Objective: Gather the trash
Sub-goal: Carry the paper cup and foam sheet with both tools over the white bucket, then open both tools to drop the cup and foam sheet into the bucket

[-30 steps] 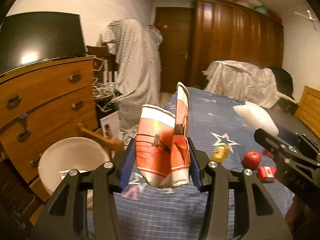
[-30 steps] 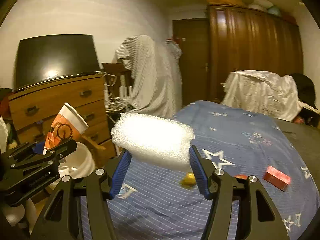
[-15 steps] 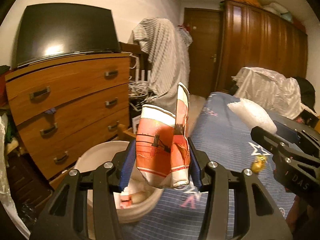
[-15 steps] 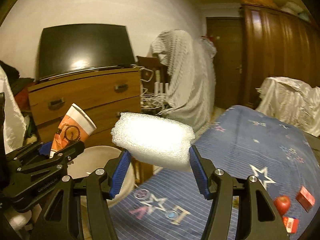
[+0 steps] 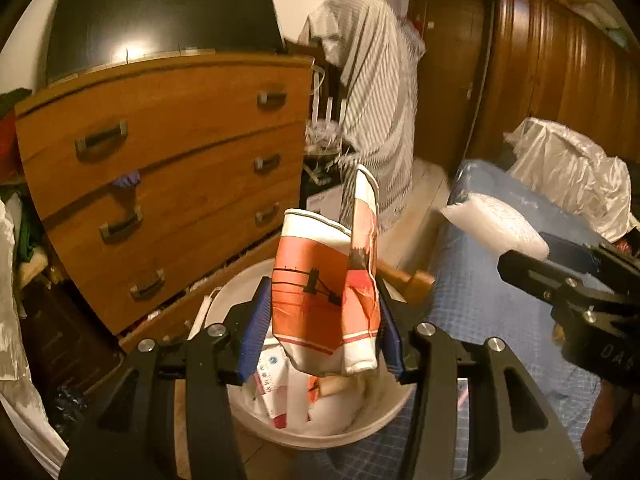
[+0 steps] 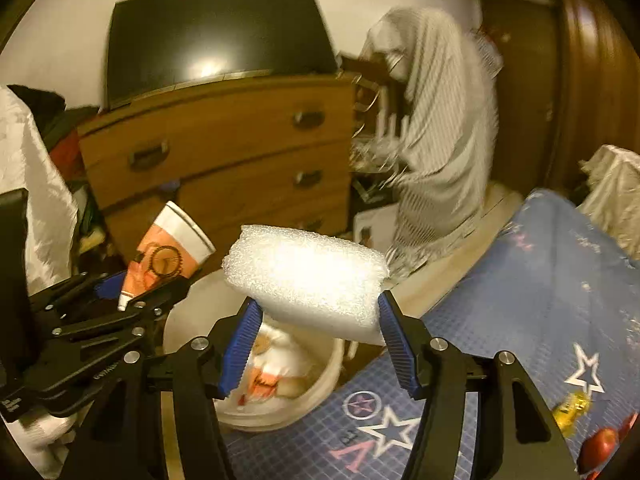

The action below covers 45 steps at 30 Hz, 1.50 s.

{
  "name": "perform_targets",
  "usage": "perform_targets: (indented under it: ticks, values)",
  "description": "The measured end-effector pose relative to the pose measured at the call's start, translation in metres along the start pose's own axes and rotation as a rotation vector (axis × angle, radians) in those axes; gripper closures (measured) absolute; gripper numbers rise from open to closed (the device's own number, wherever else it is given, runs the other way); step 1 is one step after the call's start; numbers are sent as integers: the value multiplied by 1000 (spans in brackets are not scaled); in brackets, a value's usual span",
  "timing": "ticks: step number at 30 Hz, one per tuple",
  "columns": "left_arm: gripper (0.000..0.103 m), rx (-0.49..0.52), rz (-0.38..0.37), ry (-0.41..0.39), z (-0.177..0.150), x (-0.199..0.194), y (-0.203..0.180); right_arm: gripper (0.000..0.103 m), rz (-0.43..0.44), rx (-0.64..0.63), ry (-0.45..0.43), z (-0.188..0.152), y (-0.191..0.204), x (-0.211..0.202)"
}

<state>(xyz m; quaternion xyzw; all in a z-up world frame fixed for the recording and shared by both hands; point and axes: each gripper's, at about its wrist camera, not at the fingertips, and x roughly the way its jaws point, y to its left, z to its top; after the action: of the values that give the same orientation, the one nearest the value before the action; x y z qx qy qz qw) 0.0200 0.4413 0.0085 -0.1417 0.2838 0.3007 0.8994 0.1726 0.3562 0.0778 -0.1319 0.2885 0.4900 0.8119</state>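
**Both loads at the bin: release over the opening**

Centre each load over the round white plastic bin before you let go. Your left gripper has its fingers clamped on the crushed orange-and-white paper cup, the bin directly beneath them. Your right gripper pinches the white foam sheet roll; the bin seems slightly left below those fingers, so shift across first.

Wooden 3-drawer dresser, dark wardrobe, white wall.
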Motion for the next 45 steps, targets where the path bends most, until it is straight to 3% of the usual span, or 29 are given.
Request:
perform_targets:
  ticks: [5,10,13,23,33,36,37,39,45]
  values:
    - [56,-14,-7,95,-3,32,21,42,69,4,158,14,8,62]
    - [56,-44,-28,169,-8,56,37,42,108,10,288,6,9,116]
    - [56,-52,-26,208,-12,72,48,42,121,5,325,0,9,133]
    - [56,-80,16,245,-23,89,78,42,104,-18,323,-2,-1,132]
    - [56,-84,11,237,-18,88,77,42,115,-22,319,-1,1,132]
    - [53,-62,29,235,-16,89,75,39,116,-26,319,0,2,132]
    - [47,-53,47,235,-16,89,74,31,114,-29,317,0,2,132]
    - [35,-54,79,218,-15,88,76,25,112,-22,299,0,1,131]
    - [35,-58,84,210,-14,87,80,25,132,14,276,0,-8,125]
